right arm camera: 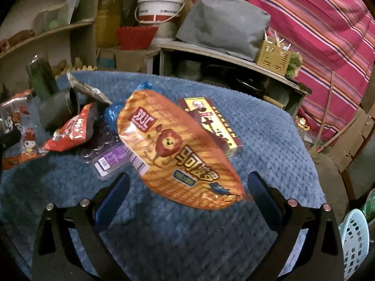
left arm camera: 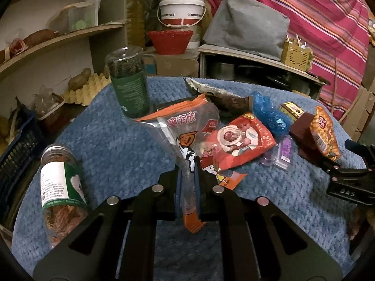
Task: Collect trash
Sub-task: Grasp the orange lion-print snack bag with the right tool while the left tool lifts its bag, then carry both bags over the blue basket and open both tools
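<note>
A: Left wrist view first. What does the table look like?

B: A round table under a blue knitted cloth (left arm camera: pixel 121 140). The left gripper (left arm camera: pixel 187 175) is clenched on a clear wrapper with orange ends (left arm camera: pixel 180 128), which stands up from the jaws toward twelve o'clock. A red snack pouch (left arm camera: pixel 239 138) lies just beside it at one o'clock, and a crumpled blue bag (left arm camera: pixel 269 112) farther toward two.

A: And the jars?

B: A green-labelled jar (left arm camera: pixel 129 82) stands at eleven o'clock; another jar (left arm camera: pixel 61 187) lies tilted at nine. At three o'clock the right gripper's black body shows at the cloth's edge, next to an orange chip bag (left arm camera: pixel 324 135).

A: The room behind?

B: A wooden shelf (left arm camera: pixel 58 39) at ten o'clock, a white bucket (left arm camera: pixel 181 9) over a red basket (left arm camera: pixel 170 41) at twelve, a grey cushion (left arm camera: pixel 246 25) and a striped pink cloth (left arm camera: pixel 328 23) at one to two.

A: Now the right wrist view.

B: The right gripper (right arm camera: pixel 187 187) stands released, fingers wide apart. The orange chip bag (right arm camera: pixel 178 149) lies on the blue cloth (right arm camera: pixel 269 128) between and ahead of them, untouched. A yellow-and-maroon box (right arm camera: pixel 211 121) lies partly under it at one o'clock; a purple packet (right arm camera: pixel 110 159) at ten. A pale blue perforated basket (right arm camera: pixel 354 236) sits off the table at four o'clock.
</note>
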Demonstrator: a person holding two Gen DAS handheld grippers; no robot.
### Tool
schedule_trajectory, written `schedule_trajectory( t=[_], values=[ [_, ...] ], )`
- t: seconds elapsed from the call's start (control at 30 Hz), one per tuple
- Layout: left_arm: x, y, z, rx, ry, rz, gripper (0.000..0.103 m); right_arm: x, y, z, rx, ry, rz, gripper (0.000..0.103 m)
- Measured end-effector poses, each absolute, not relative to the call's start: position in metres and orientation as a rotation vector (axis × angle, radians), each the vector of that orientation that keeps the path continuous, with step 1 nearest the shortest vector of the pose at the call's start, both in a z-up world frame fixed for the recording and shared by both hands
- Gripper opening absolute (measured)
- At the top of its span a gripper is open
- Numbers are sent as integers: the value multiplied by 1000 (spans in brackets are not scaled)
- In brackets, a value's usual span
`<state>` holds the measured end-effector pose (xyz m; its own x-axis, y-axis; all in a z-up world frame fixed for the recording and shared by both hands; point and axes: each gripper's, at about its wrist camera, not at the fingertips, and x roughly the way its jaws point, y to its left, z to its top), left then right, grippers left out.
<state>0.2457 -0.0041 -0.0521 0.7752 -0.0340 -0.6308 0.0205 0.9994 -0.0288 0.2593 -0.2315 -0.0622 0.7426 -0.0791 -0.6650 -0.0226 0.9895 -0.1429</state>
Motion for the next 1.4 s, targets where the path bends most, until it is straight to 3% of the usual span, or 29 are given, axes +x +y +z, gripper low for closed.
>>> schedule_trajectory(
  t=[0.03, 0.1, 0.17, 0.47, 0.73, 1.4],
  values=[
    [246, -4, -52, -19, 684, -30, 8, 261, -231, -63, -149, 737, -28, 93],
    [246, -4, -52, -18, 685, -32, 8, 264, -232, -66, -140, 753, -9, 75],
    [246, -5, -52, -17, 685, -35, 8, 267, -235, -70, -111, 776, 18, 52],
    [242, -7, -46, -47, 667, -43, 8, 256, -257, -66, -35, 754, 57, 15],
    [230, -22, -36, -42, 632, -80, 8, 234, -293, -49, 26, 673, 21, 5],
    [188, -129, -15, 13, 585, -255, 8, 143, -393, -4, 145, 573, -63, 2]
  ],
)
